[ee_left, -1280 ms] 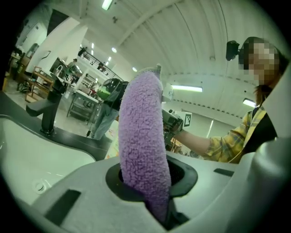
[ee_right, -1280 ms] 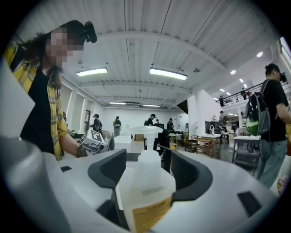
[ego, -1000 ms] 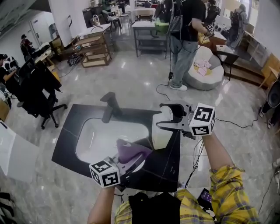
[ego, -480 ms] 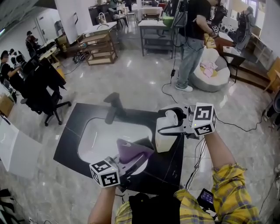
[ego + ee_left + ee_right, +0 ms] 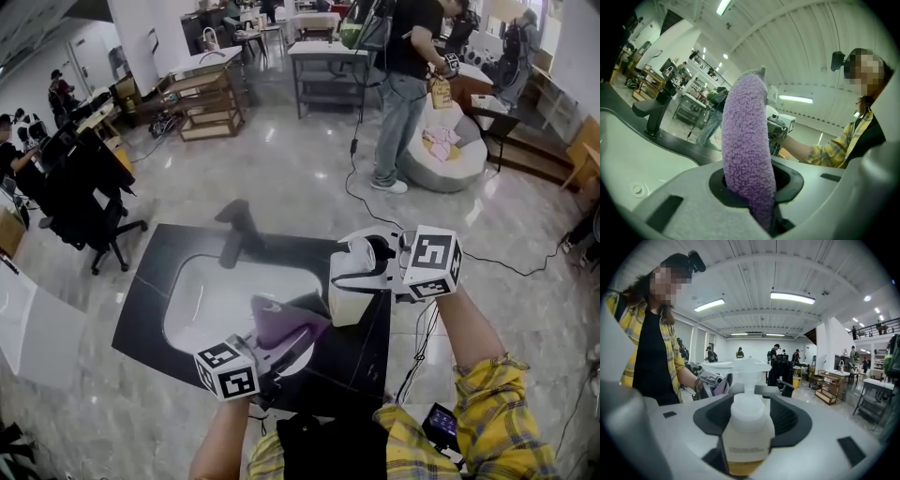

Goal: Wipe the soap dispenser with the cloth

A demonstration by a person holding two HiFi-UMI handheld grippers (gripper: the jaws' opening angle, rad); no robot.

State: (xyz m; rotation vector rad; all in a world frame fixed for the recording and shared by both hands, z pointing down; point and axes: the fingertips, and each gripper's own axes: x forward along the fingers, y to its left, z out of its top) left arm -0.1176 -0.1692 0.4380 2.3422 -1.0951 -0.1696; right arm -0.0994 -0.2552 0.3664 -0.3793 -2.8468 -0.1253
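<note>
The soap dispenser (image 5: 347,302) is found just right of the sink (image 5: 211,300), over the black bench (image 5: 155,281). Whether its base rests on the bench cannot be told. It is enclosed by the right claw (image 5: 354,268), whose jaws have just been closing. They are seen against both flanks of the bottle, so a grasp is judged to be made.

The purple cloth (image 5: 281,323) is pinched fast in the left claw (image 5: 287,345) over the near edge of the sink, apart from the dispenser. No wiping is judged to have been done yet. The cloth has to be brought across to the bottle and rubbed over it, and nothing is seen in the gap between them.

A dark faucet (image 5: 234,230) is mounted at the far edge of the sink. Beyond the sink, an office chair (image 5: 84,197) and a standing person (image 5: 403,94) are seen on the floor, and neither is judged to interfere.
</note>
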